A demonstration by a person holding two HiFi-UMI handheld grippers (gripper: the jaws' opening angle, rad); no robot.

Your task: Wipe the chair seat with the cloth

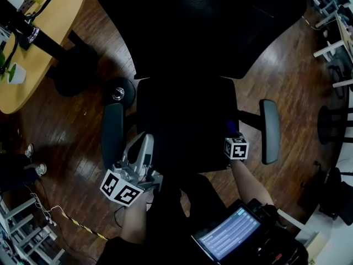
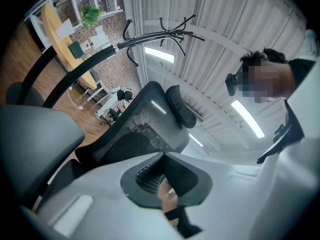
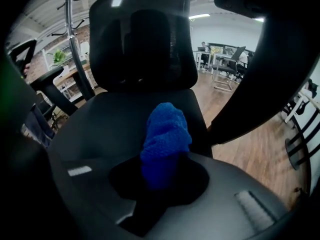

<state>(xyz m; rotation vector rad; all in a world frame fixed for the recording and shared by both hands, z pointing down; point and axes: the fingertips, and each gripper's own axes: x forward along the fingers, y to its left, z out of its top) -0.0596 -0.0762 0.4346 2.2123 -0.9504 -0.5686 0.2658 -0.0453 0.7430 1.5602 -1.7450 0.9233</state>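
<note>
the right tongs point(image 3: 161, 171) were clenched on the soft, light blue cloth point(image 3: 166, 134), bunched by its middle over the chair seat's point(image 3: 100, 129) front-right edge, while whether the left tongs point(image 1: 142, 145) were released i could not tell.

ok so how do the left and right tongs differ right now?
The right tongs are shut on the blue cloth; the left tongs carry no cloth. The right ones sit over the chair seat; the left ones are at its front corner, beside the armrest. Both bear a marker cube.
</note>
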